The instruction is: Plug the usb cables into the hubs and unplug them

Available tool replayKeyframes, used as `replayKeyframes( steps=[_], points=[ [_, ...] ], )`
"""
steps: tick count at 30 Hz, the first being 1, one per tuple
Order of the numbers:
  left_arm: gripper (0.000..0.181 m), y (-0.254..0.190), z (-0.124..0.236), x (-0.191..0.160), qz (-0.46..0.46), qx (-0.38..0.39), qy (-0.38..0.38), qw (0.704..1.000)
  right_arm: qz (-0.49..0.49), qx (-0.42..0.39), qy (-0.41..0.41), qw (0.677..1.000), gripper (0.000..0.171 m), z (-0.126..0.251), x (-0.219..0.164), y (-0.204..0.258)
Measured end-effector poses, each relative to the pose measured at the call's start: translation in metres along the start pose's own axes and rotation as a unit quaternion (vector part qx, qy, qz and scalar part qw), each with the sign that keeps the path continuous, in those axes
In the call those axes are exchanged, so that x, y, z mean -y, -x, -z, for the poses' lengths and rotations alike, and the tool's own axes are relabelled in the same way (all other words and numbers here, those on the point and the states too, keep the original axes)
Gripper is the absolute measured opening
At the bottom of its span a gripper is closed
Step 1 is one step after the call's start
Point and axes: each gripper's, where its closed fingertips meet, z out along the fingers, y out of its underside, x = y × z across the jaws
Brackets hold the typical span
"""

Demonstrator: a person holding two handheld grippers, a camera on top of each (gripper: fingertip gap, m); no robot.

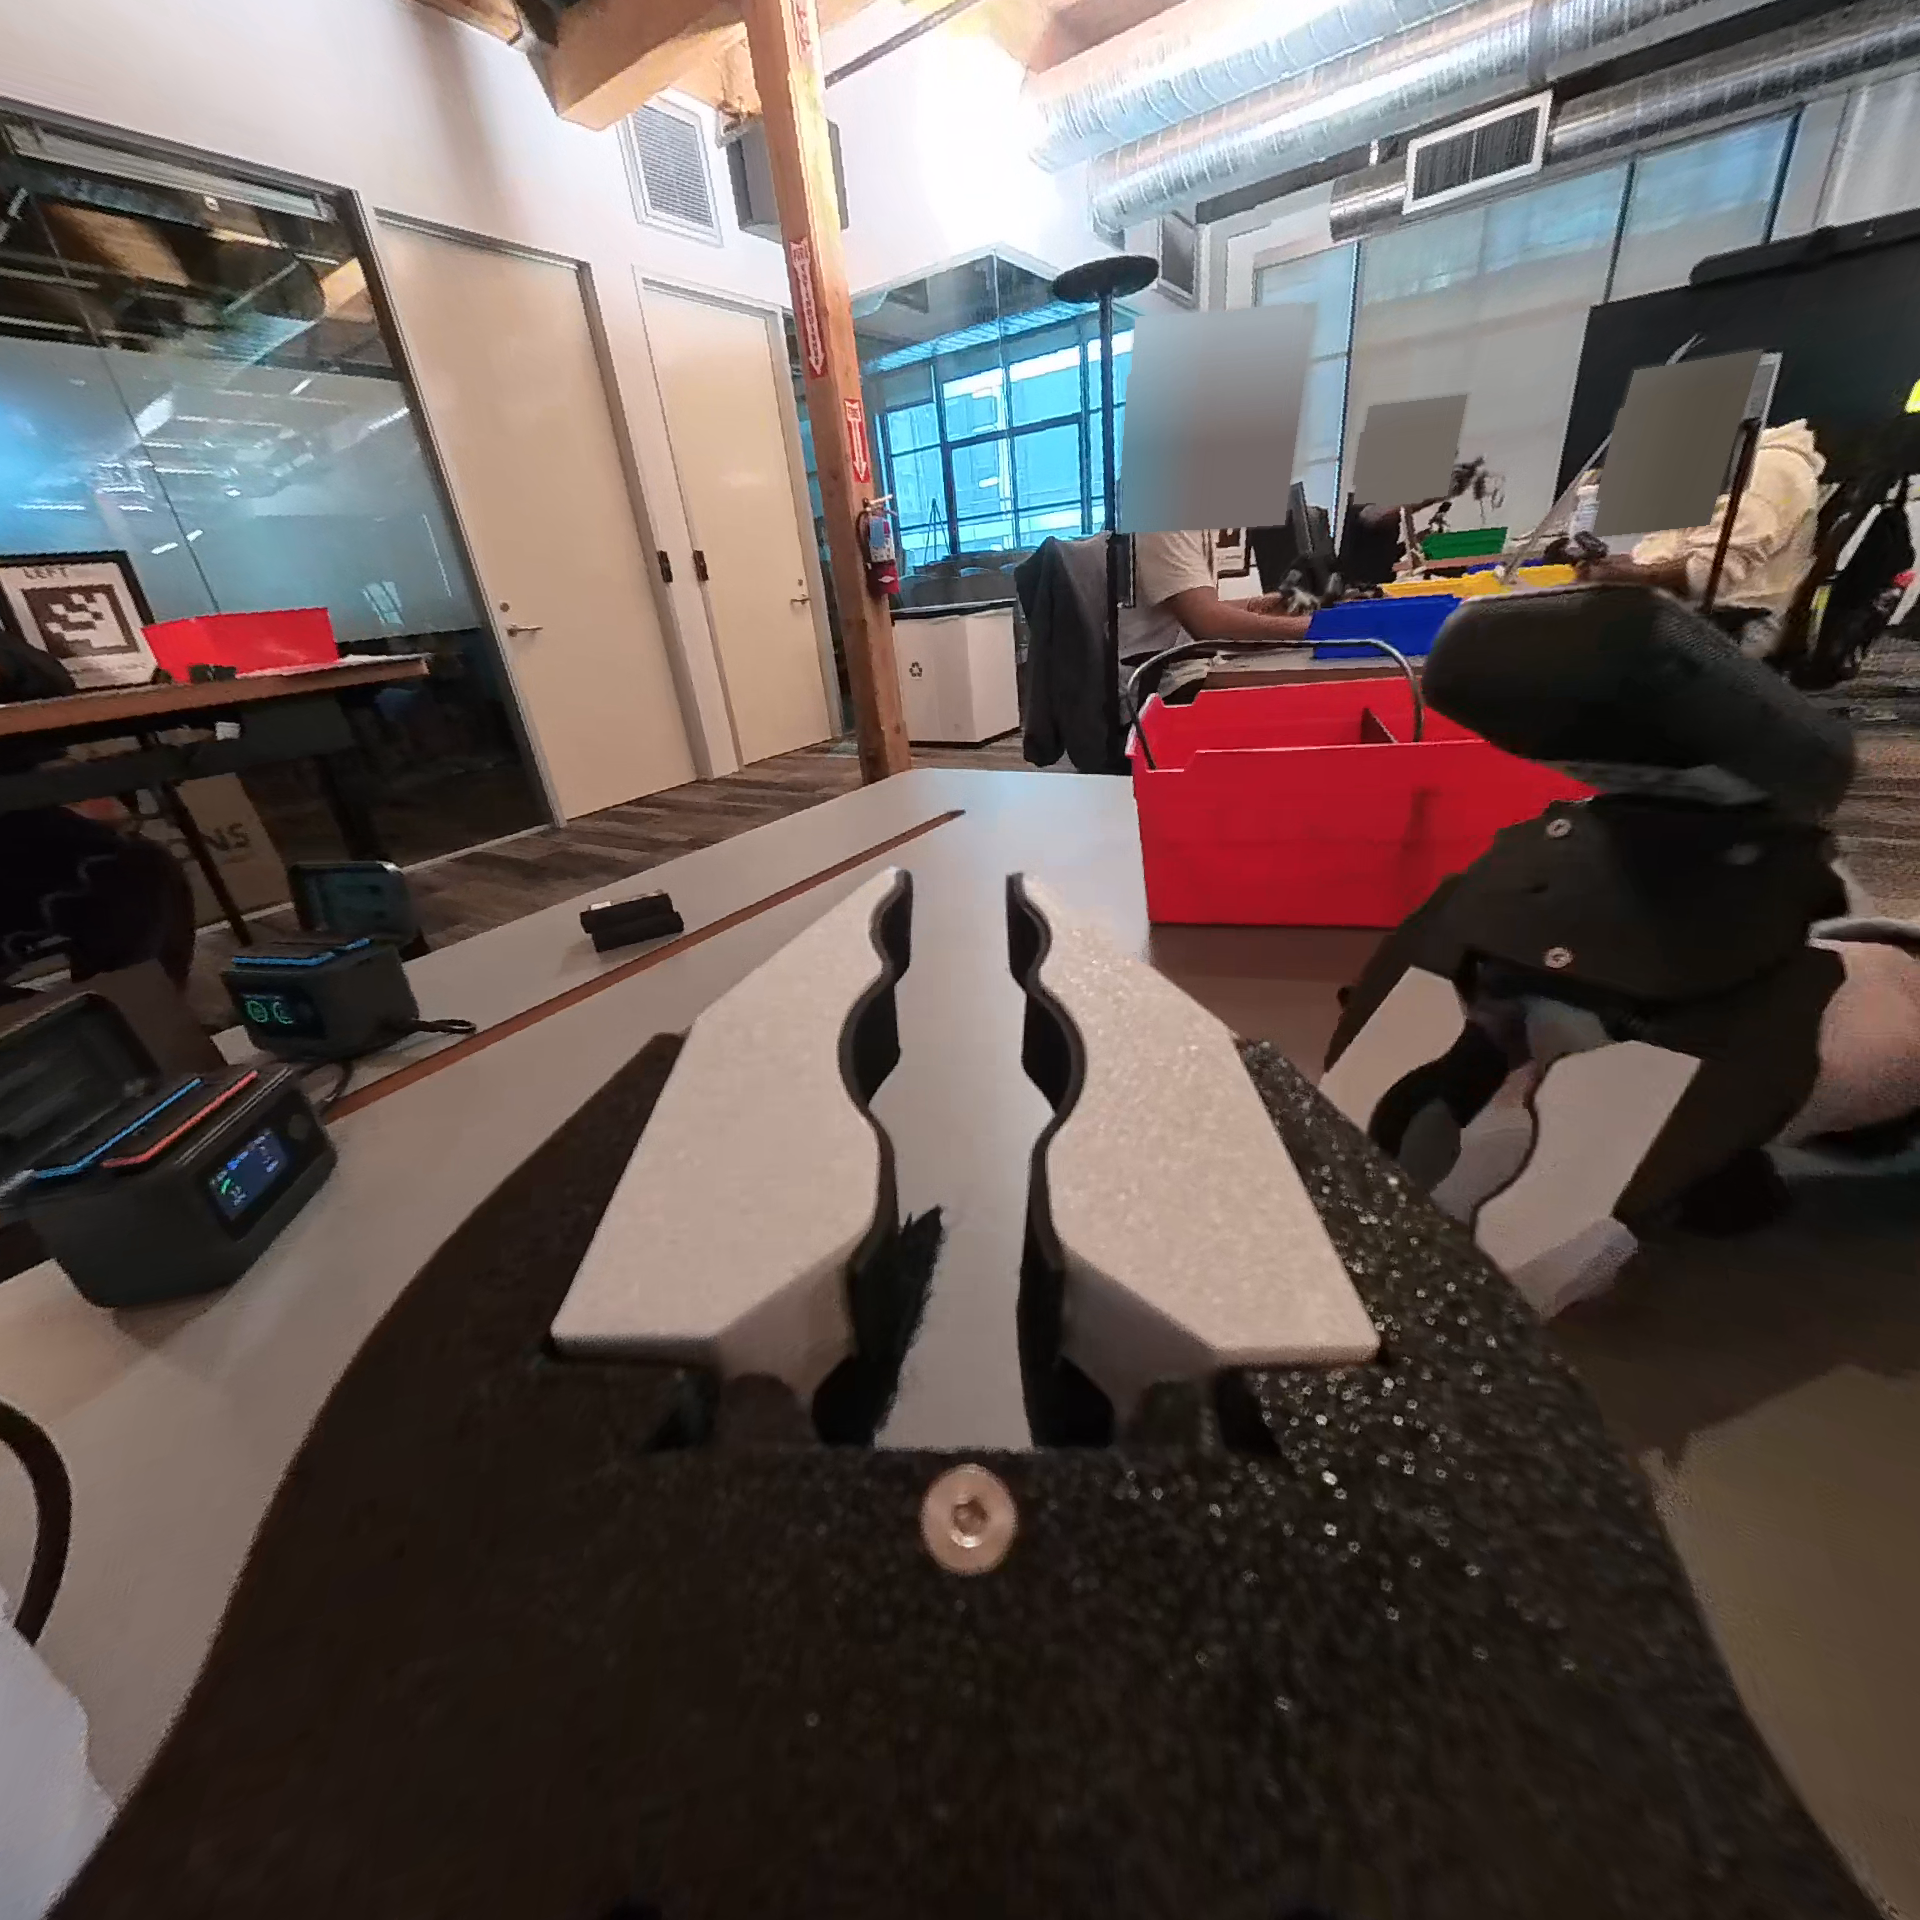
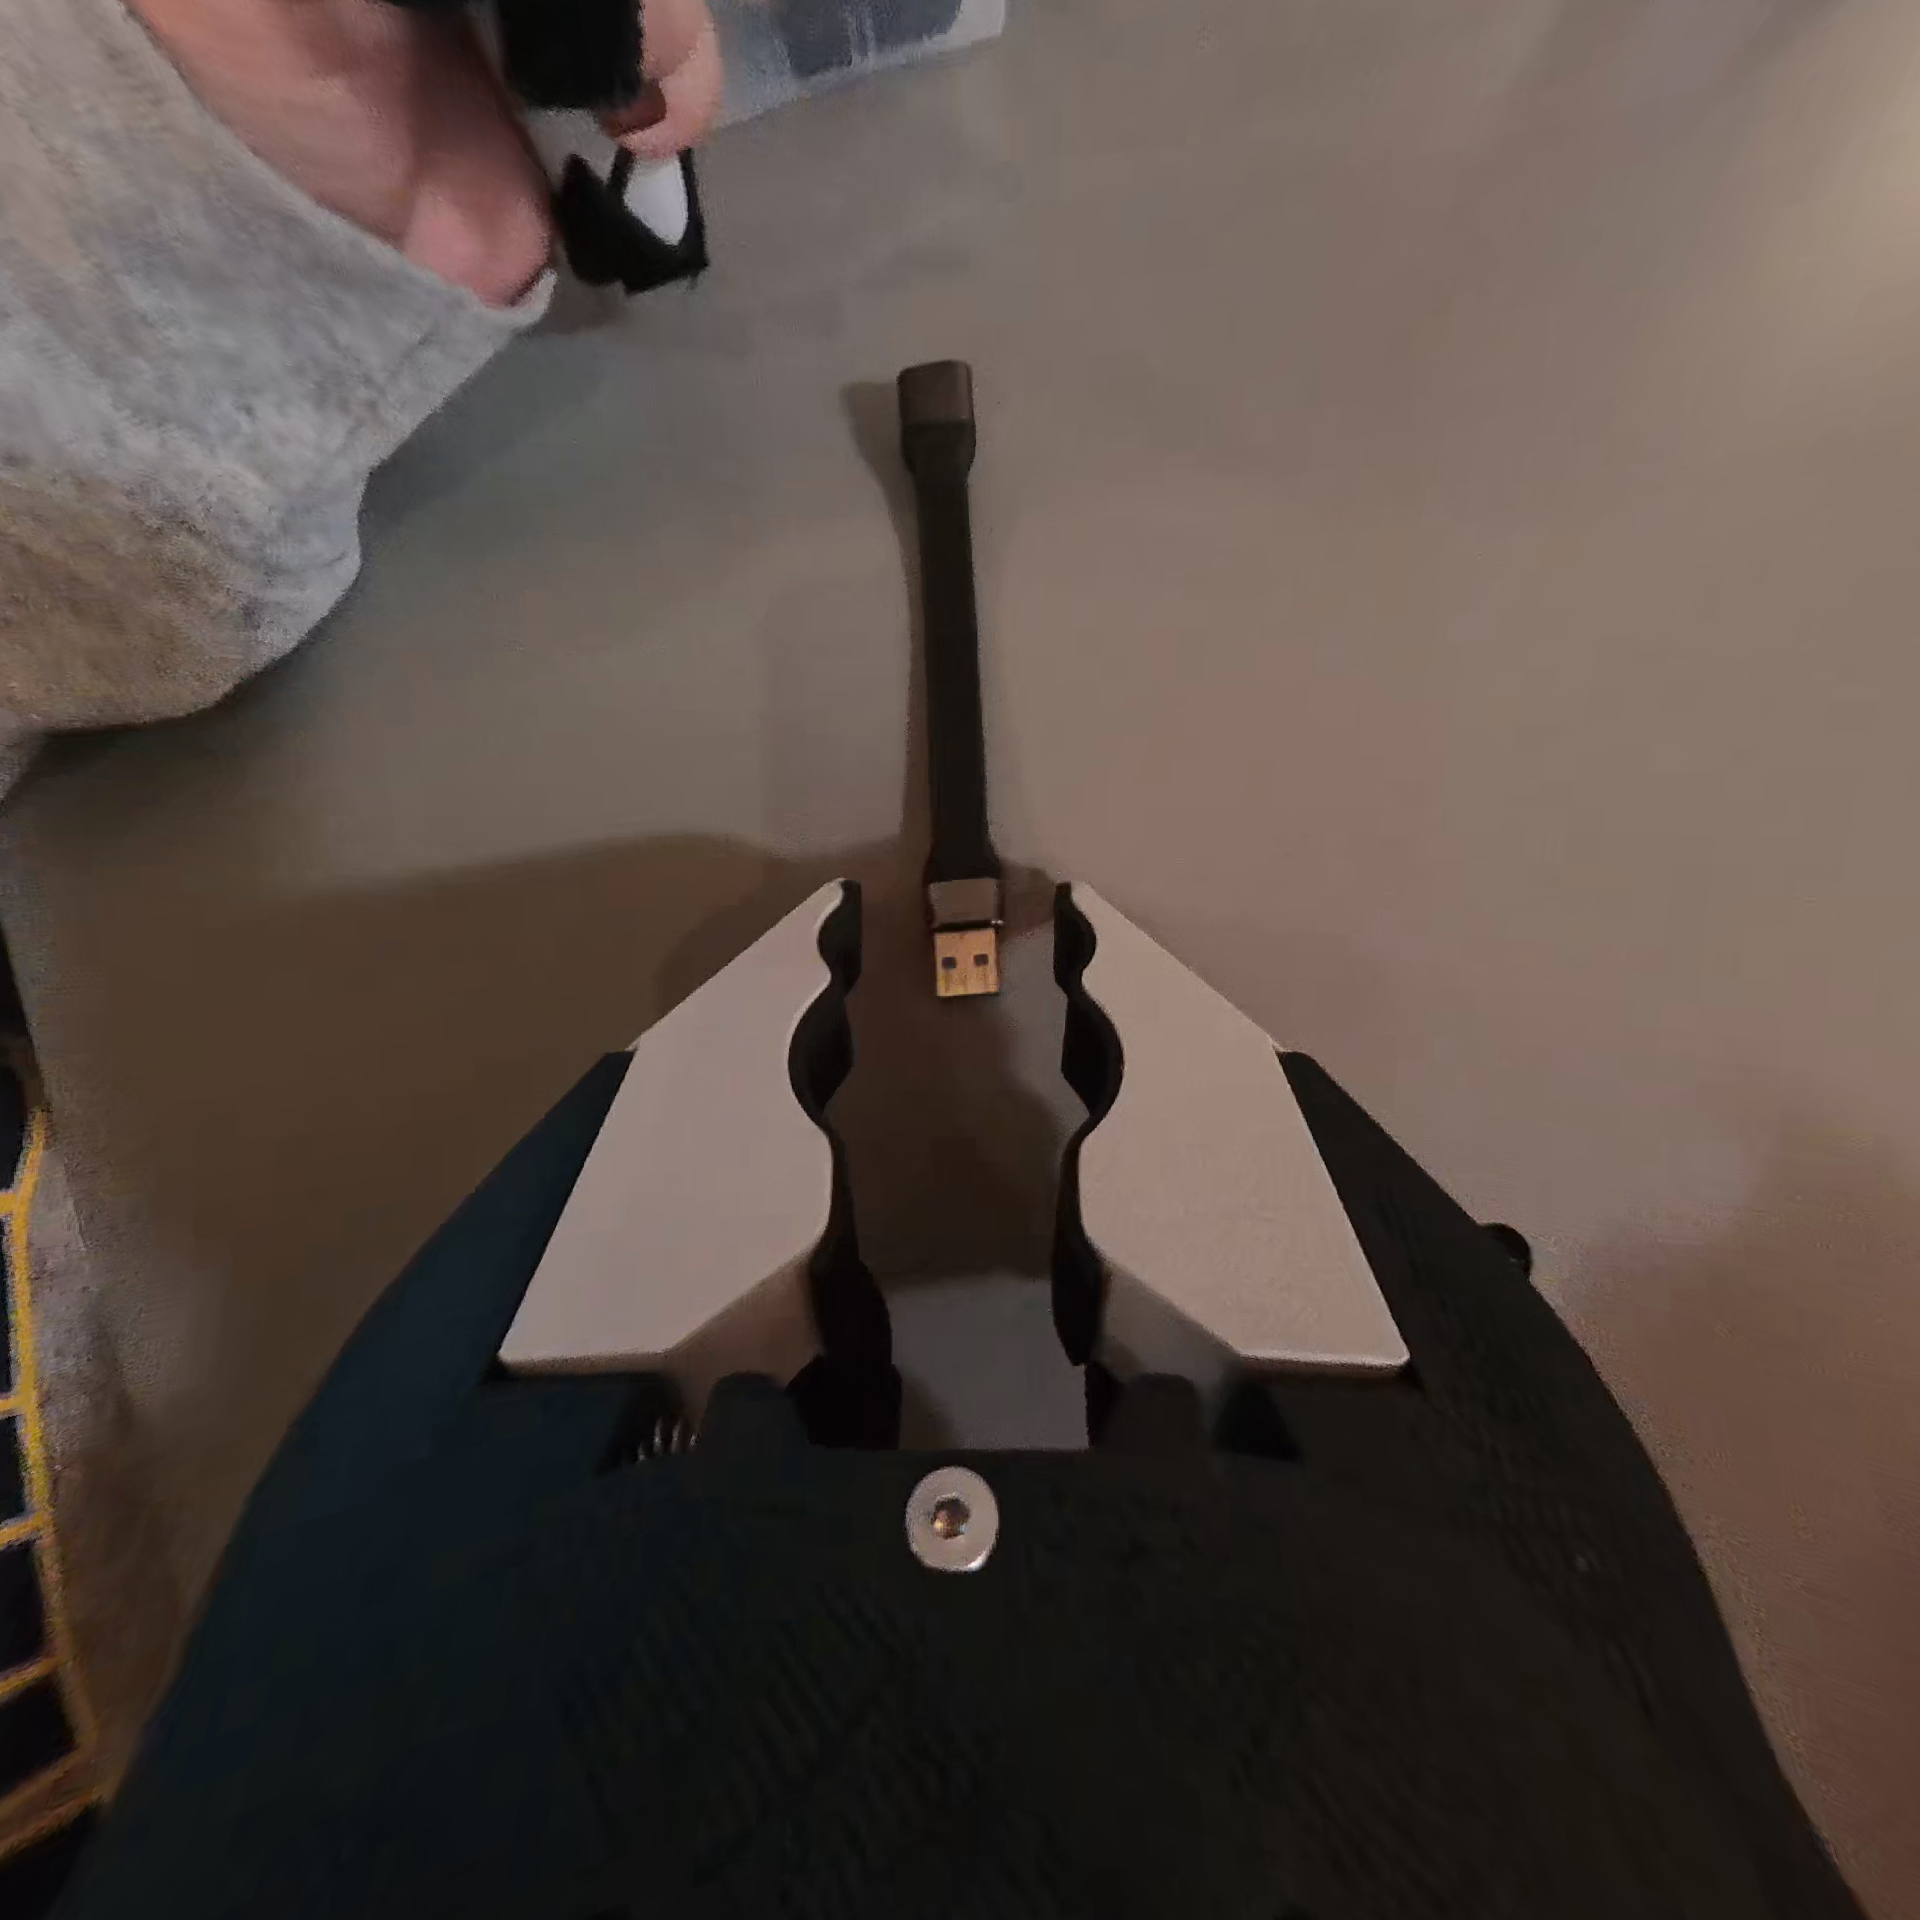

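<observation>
A short black USB cable (image 2: 954, 675) lies straight on the grey table (image 2: 1455, 623). Its gold plug (image 2: 968, 961) points at me and sits between the tips of my right gripper (image 2: 956, 914), which is open with its jaws apart from the plug. The cable's other connector (image 2: 935, 400) lies at the far end. My left gripper (image 1: 961, 904) is open and empty, held low over the table. A small black block (image 1: 631, 920) lies beyond it to the left. The right gripper (image 1: 1475, 1122) shows in the left wrist view, pointing down at the table.
A red bin (image 1: 1299, 831) stands at the back right of the table. Three dark boxes with small lit screens (image 1: 166, 1174) sit along the left edge. A hand and grey sleeve (image 2: 208, 416) hold the left gripper (image 2: 634, 218). People sit at desks behind. The left gripper's tips are roughly 15 centimetres from the right gripper's.
</observation>
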Motion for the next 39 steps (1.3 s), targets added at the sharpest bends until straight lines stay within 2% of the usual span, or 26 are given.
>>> replayKeyframes(
  steps=[2,3,7,10,16,21,25,29,33,36,39],
  points=[
    [0.015,0.001,0.001,0.002,-0.002,0.004,-0.004,1.000,0.003,-0.006,0.006,1.000,0.029,-0.001,0.000,-0.002],
    [0.015,0.001,0.001,0.002,-0.004,0.006,-0.004,1.000,0.015,-0.007,0.010,1.000,0.014,-0.001,-0.001,-0.002],
    [0.014,0.003,0.003,0.004,-0.009,0.014,-0.009,1.000,0.066,-0.021,0.028,0.997,0.013,0.006,-0.003,-0.004],
    [0.014,0.004,0.004,0.007,-0.015,0.019,-0.014,1.000,0.119,-0.062,0.007,0.991,0.013,0.027,0.010,-0.012],
    [0.013,0.003,0.003,0.005,-0.013,0.016,-0.010,1.000,0.214,-0.187,-0.038,0.958,0.013,0.110,0.049,-0.035],
    [0.012,0.003,0.002,0.003,-0.009,0.012,-0.006,1.000,0.204,-0.339,-0.071,0.916,0.013,0.221,0.067,-0.066],
    [0.012,0.002,0.001,0.001,-0.003,0.009,-0.003,1.000,0.108,-0.474,-0.043,0.873,0.013,0.316,0.031,-0.099],
    [0.012,0.002,0.000,-0.002,0.004,0.005,-0.001,1.000,-0.047,-0.551,0.015,0.833,0.014,0.378,-0.045,-0.122],
    [0.012,0.001,-0.001,-0.003,0.009,0.003,0.000,1.000,-0.193,-0.523,0.050,0.828,0.013,0.385,-0.109,-0.135],
    [0.012,0.001,-0.001,-0.004,0.010,0.002,0.002,1.000,-0.221,-0.497,0.061,0.837,0.012,0.371,-0.125,-0.146],
    [0.012,0.002,-0.001,-0.005,0.009,0.003,0.003,1.000,-0.209,-0.486,0.059,0.847,0.012,0.354,-0.125,-0.158]
  ],
)
